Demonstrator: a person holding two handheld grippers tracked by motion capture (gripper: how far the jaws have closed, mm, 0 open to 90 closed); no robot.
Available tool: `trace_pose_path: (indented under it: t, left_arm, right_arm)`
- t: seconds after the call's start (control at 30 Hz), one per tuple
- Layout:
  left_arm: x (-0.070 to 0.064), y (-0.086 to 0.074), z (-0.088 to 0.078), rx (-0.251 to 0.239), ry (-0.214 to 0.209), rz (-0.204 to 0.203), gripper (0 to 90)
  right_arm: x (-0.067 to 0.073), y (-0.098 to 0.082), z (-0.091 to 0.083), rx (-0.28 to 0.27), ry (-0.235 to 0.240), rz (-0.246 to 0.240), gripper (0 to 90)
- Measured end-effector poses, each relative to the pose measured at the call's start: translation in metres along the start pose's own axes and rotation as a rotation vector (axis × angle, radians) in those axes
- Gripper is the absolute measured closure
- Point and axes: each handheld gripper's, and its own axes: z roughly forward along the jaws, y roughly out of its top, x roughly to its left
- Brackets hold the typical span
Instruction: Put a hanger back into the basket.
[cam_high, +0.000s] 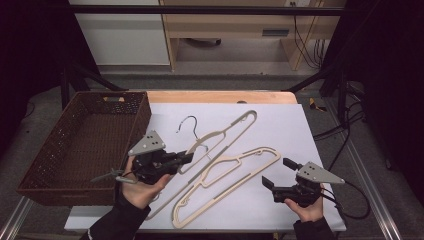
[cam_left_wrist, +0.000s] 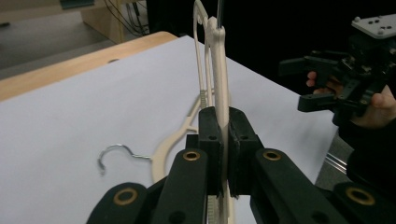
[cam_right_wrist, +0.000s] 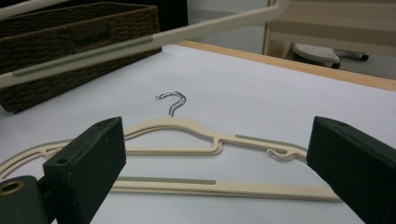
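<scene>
We've got the left gripper clamped on one hanger, apparently tilted off the table, while the second hanger lies flat straight ahead of our right gripper, jaws wide, bar crosswise.

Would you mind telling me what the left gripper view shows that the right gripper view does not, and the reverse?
Left gripper view alone: the left gripper shut on the bar of the raised hanger, with the right gripper open farther off. Right gripper view alone: the brown basket and the second hanger lying flat between its own open jaws. Shared: the white sheet, the raised hanger and a metal hook.
</scene>
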Motion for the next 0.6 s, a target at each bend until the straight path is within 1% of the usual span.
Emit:
trace_pose_path:
  t: [0.03,0.07,0.13,0.3,0.4,0.47,0.53,0.6]
  left_arm:
    - [0.000,0.000,0.000,0.000,0.000,0.000,85.8]
    - [0.006,0.004,-0.006,-0.004,0.005,0.000,85.8]
    - [0.013,0.009,-0.015,-0.011,0.008,0.002,85.9]
    - [0.029,0.021,-0.033,-0.014,0.044,0.021,85.9]
    - [0.039,0.027,-0.044,-0.014,0.049,0.024,85.9]
    - [0.047,0.031,-0.052,-0.012,0.067,0.031,86.0]
    - [0.052,0.034,-0.057,-0.010,0.094,0.040,86.0]
    - [0.059,0.036,-0.064,-0.008,0.113,0.042,86.0]
  right_arm:
    - [0.000,0.000,0.000,0.000,0.000,0.000,4.8]
    - [0.000,0.000,-0.001,-0.005,-0.003,0.003,4.6]
    - [-0.001,0.001,-0.001,-0.005,-0.006,0.002,4.3]
    - [-0.002,0.001,-0.001,-0.005,-0.018,0.006,4.1]
    - [-0.003,0.002,0.000,-0.003,-0.022,0.007,4.1]
    - [-0.003,0.002,0.000,-0.003,-0.021,0.009,4.1]
    - [-0.003,0.002,0.000,-0.003,-0.023,0.009,4.0]
    - [-0.003,0.002,0.001,-0.004,-0.024,0.011,4.0]
